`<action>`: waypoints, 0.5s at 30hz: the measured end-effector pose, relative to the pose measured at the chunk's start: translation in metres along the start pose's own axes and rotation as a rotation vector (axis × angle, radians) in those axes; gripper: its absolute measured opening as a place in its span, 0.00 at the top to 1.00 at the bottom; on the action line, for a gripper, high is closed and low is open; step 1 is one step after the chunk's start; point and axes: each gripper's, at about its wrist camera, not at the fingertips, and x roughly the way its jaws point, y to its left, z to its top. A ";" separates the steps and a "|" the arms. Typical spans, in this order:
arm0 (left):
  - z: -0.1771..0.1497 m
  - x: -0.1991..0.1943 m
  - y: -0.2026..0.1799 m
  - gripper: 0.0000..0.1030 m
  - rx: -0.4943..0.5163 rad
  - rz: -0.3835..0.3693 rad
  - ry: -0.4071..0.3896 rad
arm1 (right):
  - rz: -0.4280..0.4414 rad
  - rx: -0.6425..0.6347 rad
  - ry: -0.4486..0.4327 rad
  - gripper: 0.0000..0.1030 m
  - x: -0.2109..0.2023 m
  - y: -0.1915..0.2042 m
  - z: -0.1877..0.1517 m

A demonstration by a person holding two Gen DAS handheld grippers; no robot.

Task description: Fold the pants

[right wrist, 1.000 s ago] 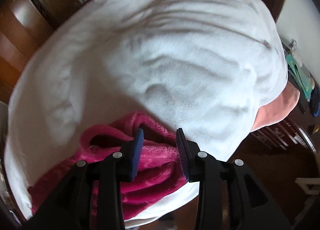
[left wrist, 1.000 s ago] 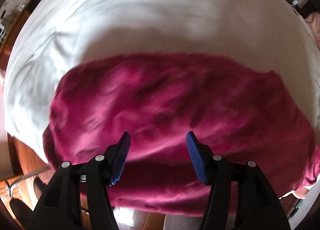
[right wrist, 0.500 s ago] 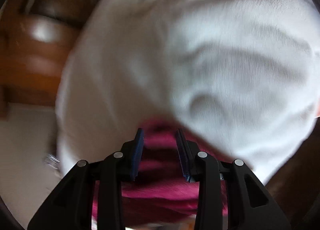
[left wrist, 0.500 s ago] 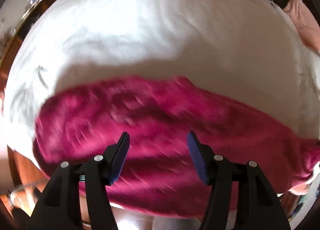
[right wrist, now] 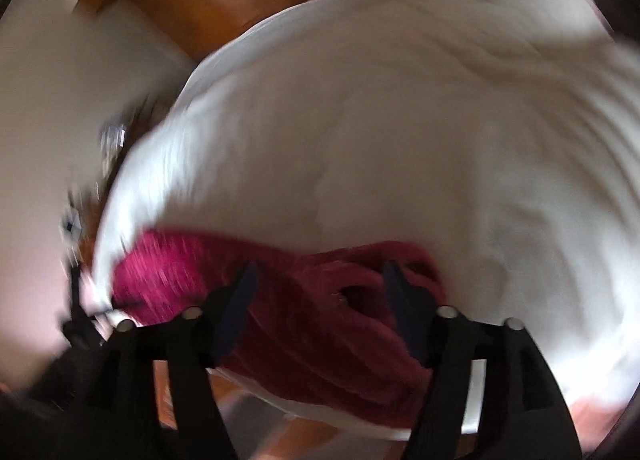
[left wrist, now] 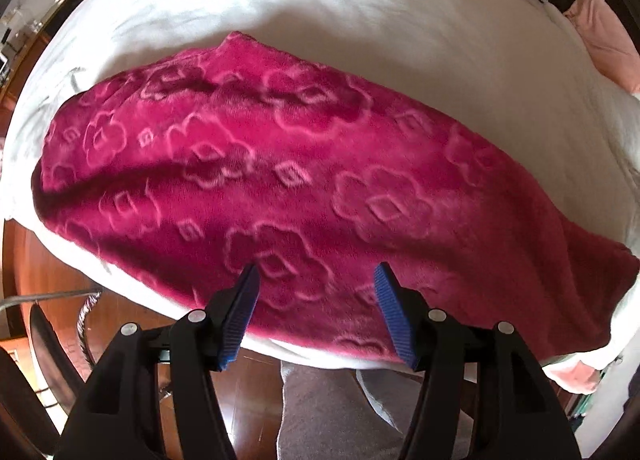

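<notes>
Lying across the near side of a white bed (left wrist: 360, 12), the pants (left wrist: 280, 164) are thick magenta fleece with an embossed flower pattern – soft, limp and probably light, plush enough to grip well between ribbed pads but sure to sag and drag on the sheet if lifted by one point only. Going left to right in the left wrist view: the rounded end of the fleece sits close to the bed's left edge, the wide middle lies fairly flat with one shallow crease, and the far right end runs toward the bed's right corner, where a pink pillow (left wrist: 604, 44) lies well apart. A firm bite on a doubled hem or the thick waistband looks the best hold, judged from the bulk there; a pinch on the flat middle would likely gather only the top layer. The left gripper (left wrist: 316, 292) hovers over the near edge of the pants, fingers spread wide with nothing between them, pointing across the bed. The right wrist view is blurred – the right gripper (right wrist: 316, 288) also stands spread, empty, over a bunched end with an opening, perhaps the waist, though blur keeps me from telling whether it touches the cloth
</notes>
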 end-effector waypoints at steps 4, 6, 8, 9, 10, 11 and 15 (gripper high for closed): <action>-0.016 -0.010 -0.004 0.42 -0.024 0.014 -0.015 | -0.183 -0.158 0.091 0.65 0.042 0.013 -0.003; -0.022 -0.013 -0.001 0.42 -0.040 0.017 -0.018 | -0.233 -0.106 0.132 0.86 0.054 -0.003 -0.005; -0.030 -0.012 0.005 0.42 -0.057 0.024 -0.017 | -0.271 -0.057 0.096 0.89 0.049 -0.018 -0.001; -0.022 -0.008 0.009 0.42 -0.062 0.027 -0.014 | -0.273 -0.039 0.082 0.89 0.046 -0.025 0.002; -0.025 -0.006 0.011 0.42 -0.070 0.030 -0.008 | -0.278 -0.027 0.068 0.89 0.044 -0.029 0.006; -0.027 -0.003 0.013 0.42 -0.078 0.033 0.001 | -0.286 -0.027 0.063 0.89 0.044 -0.032 0.007; -0.034 0.010 0.011 0.42 -0.075 0.032 0.032 | -0.319 -0.050 0.070 0.88 0.066 -0.039 0.014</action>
